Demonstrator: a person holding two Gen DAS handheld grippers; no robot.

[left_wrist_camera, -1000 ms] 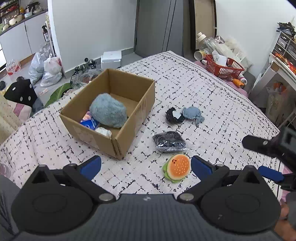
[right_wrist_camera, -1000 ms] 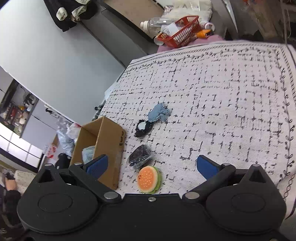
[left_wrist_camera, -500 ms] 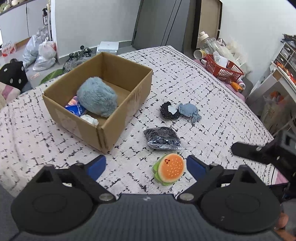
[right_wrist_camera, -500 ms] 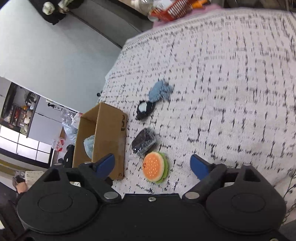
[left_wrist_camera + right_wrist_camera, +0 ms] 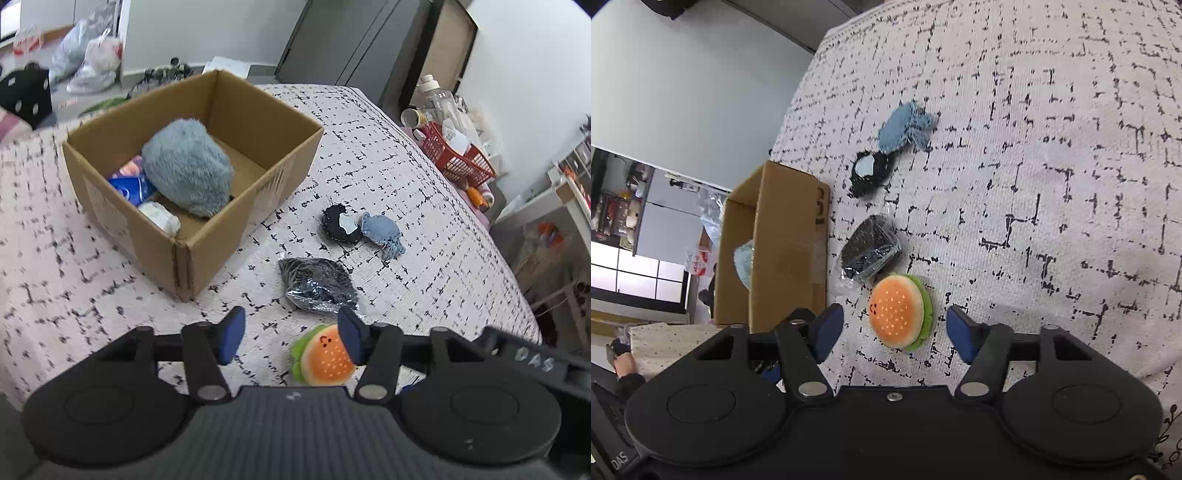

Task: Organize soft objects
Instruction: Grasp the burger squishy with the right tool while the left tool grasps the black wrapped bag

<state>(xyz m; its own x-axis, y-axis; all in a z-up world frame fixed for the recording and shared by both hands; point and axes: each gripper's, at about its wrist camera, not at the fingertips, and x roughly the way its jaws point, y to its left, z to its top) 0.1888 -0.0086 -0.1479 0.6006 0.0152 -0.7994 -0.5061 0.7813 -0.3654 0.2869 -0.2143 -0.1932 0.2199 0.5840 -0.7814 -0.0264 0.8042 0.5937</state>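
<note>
Bedspread [image 5: 1052,155]: under everything ahead of my tongs; its edges run out of both views.

Cardboard box [image 5: 236,236]: ahead and left of my left tongs [image 5: 288,338]. Open top. Holds a grey-blue plush ball [image 5: 186,173], a blue packet [image 5: 131,186] half buried under it, and a white bundle [image 5: 160,218] in the near corner. From my right tongs [image 5: 894,328] I see only its outer wall [image 5: 790,240] and a sliver of the plush.

Dark wrapped bundle [image 5: 317,284]: just ahead of my left tongs; contents hard to make out.

Burger toy [image 5: 899,312]: lying flat between my right tongs' spread fingers, untouched. My left tongs, also spread and empty, have their right pad [image 5: 349,339] covering part of it [image 5: 321,360].

Black fuzzy piece [image 5: 341,229] and blue rag [image 5: 382,232]: touching, further ahead.

Red basket [image 5: 461,158]: far right, contents unclear.
</note>
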